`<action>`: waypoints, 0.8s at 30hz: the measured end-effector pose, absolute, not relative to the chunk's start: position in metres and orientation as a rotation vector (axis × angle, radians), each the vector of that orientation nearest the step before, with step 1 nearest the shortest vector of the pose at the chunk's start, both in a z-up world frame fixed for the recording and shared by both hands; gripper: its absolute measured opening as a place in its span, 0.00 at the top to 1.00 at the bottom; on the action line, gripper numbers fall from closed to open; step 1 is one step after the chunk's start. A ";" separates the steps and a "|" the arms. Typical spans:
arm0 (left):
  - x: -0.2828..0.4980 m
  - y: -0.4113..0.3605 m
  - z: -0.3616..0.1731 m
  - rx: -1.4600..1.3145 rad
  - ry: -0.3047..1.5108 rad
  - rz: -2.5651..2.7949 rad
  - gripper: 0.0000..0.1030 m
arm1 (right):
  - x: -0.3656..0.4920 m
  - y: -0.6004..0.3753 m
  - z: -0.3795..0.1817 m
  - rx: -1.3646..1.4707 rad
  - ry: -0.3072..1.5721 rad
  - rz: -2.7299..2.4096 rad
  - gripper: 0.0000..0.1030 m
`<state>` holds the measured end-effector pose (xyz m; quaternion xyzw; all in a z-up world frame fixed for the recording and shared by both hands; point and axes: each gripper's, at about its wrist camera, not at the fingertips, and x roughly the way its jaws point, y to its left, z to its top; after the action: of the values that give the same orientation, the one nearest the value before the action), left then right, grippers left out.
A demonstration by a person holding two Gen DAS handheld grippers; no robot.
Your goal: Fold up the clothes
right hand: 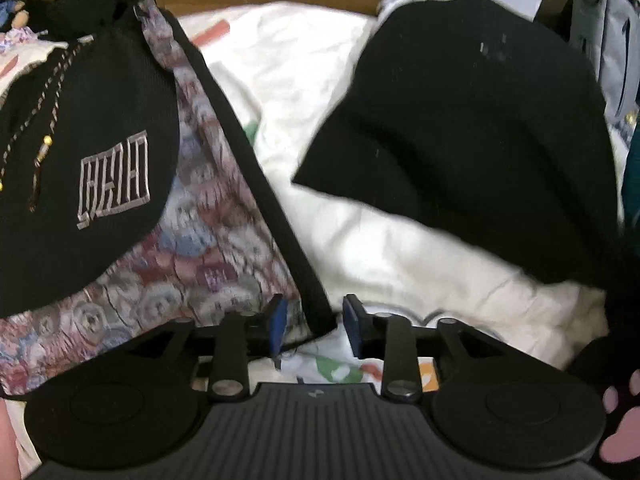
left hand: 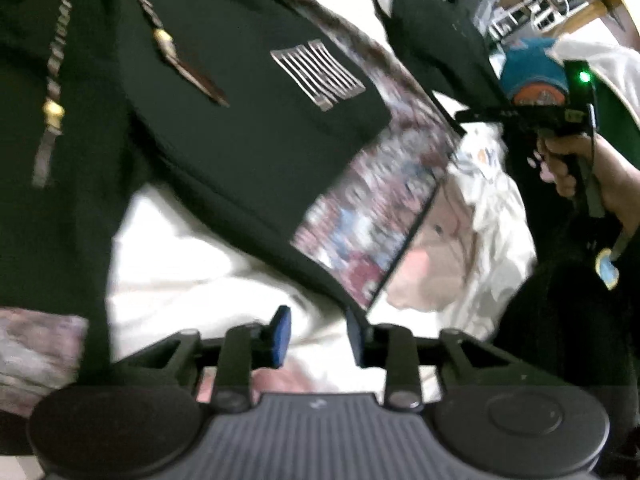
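— Two grippers, and neither has hold of anything, as far as I can see. On the left gripper [left hand: 318, 336] the blue pads stand apart over bare white bedding [left hand: 208, 264], nothing between them.

— And the right one?

— The right gripper [right hand: 312, 330] is also parted. The hoodie's [right hand: 92, 132] black hem band [right hand: 280, 216] runs down into the gap, yet the pads do not press on it, so I'd call that loose rather than held.

— Where does the hoodie lie, then?

— Spread on the bedding toward its left side, chest up: drawstrings [left hand: 54, 92] and the grey logo [right hand: 116, 176] face upward. A flowered panel [right hand: 200, 248] shows beside the black front, probably lining or a side piece turned out by a fold.

— Why would both sit at that lower edge?

— My guess: the hem was laid flat there, and the tongs are parted because that edge needs no more holding.

— Anything else on the bed?

— One other black garment [right hand: 472, 140] lies well apart, toward the right edge, likely waiting its turn or already done; I cannot tell which. In the left view a hand [left hand: 576, 168] holds the right tool's handle.
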<state>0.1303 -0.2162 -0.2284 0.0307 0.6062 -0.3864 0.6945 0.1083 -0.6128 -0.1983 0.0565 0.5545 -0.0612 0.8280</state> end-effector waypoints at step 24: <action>0.246 0.016 -0.202 0.084 1.169 -0.091 0.53 | 0.307 -0.536 -0.201 0.070 1.085 0.056 0.59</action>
<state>0.2456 0.0161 -0.2024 0.0398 0.5514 -0.0429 0.8322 0.3072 -0.5364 -0.2012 0.0331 0.5159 0.0269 0.8556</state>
